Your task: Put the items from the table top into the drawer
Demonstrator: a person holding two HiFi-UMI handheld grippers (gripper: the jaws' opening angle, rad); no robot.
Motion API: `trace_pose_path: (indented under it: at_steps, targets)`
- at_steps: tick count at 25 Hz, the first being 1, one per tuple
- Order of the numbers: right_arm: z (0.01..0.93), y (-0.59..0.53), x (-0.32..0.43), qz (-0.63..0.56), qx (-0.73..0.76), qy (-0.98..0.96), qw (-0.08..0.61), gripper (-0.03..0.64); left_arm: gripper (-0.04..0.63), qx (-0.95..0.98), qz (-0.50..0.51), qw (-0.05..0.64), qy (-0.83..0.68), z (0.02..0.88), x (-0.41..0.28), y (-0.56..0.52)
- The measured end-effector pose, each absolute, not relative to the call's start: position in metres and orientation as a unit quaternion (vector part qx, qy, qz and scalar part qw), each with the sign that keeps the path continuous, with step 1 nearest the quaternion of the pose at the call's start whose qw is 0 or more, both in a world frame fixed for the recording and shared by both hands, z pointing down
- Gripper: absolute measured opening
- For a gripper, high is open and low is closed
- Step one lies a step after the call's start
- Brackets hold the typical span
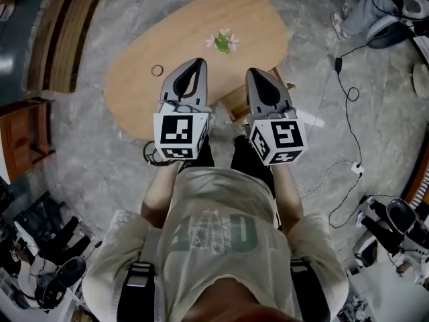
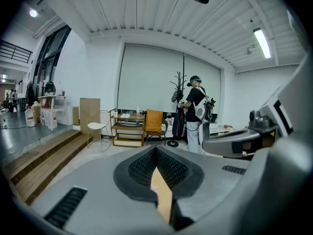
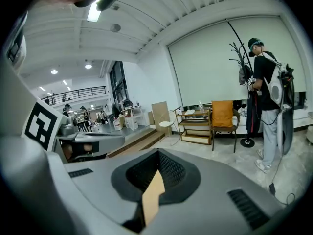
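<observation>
Shirt [image 1: 221, 227] in the foreground, with both hand-held grippers closed and empty, short of the items on the desk [image 1: 261, 19].
Left hand-held gripper [image 1: 198, 62] and right hand-held gripper [image 1: 253, 72] have their jaws together with nothing between them. Beyond them on the desk, a small ring [image 1: 157, 70] lies just ahead of the left one, and a flower sprig [image 1: 222, 41] lies further out, near the middle. Both look very light. The ring is probably stiff, thin and liable to slide, so it is best pinched across its rim. The sprig seems soft and crushable, and is better taken by the stem. No drawer can be identified: a wooden piece [image 1: 240, 102] at the desk's near edge, partly covered by the right gripper, may be it. Both gripper views look out over the desk, so neither shows the items.
</observation>
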State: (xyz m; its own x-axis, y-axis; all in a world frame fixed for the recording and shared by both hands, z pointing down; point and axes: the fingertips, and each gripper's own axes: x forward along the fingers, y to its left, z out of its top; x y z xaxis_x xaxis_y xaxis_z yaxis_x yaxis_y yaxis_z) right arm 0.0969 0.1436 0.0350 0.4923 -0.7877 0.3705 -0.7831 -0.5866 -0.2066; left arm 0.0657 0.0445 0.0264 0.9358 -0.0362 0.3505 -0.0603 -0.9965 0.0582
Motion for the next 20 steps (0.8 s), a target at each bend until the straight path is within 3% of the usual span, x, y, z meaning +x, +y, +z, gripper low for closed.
trace_pose_path:
  at_steps: [3, 9, 15, 20]
  targets:
    - [0.086, 0.119, 0.132, -0.229, -0.851, 0.473, 0.028, 0.019, 0.008, 0.981, 0.190, 0.032, -0.023, 0.080, 0.089, 0.029]
    - [0.221, 0.090, 0.178, -0.263, -0.850, 0.455, 0.045, 0.226, 0.008, 0.977, 0.198, 0.059, -0.046, 0.191, 0.093, 0.017]
    - [0.380, 0.067, 0.225, -0.342, -0.834, 0.432, 0.021, 0.258, 0.008, 0.968, 0.227, 0.079, -0.074, 0.287, 0.119, 0.009]
    - [0.442, 0.055, 0.227, -0.376, -0.822, 0.428, 0.001, 0.258, 0.008, 0.962, 0.245, 0.088, -0.087, 0.329, 0.112, -0.004]
